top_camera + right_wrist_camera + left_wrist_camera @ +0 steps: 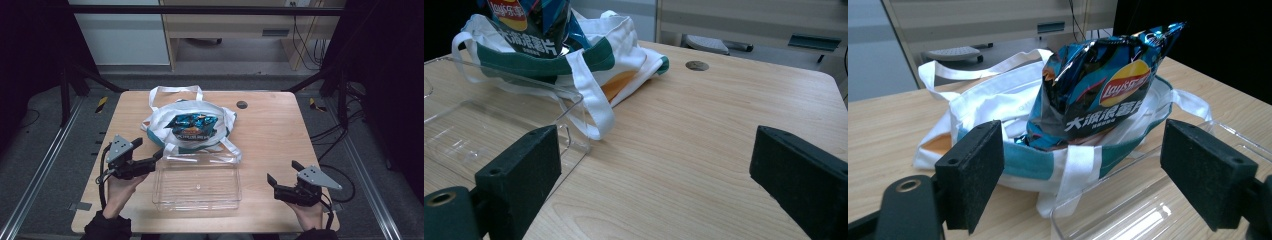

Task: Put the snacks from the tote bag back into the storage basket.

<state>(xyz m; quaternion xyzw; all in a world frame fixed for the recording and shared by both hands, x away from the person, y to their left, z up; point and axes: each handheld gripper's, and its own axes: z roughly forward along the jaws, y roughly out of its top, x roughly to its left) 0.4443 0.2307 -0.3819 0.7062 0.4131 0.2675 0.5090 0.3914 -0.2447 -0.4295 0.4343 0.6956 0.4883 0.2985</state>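
Note:
A blue crisp bag (191,125) (1098,95) (531,27) stands inside a white tote bag with a teal band (160,112) (998,107) (616,42) at the table's middle. A clear plastic tray (197,185) (1128,210) (484,127) lies just in front of the tote, with nothing in it. My left gripper (149,152) (1088,175) is open at the tray's left, aimed at the tote and holding nothing. My right gripper (283,173) (669,180) is open at the front right over bare wood.
The wooden table (270,130) has a round grommet (242,104) (697,65) behind the tote. The tote's straps (175,91) trail toward the far edge. Cabinets and cables stand beyond the table.

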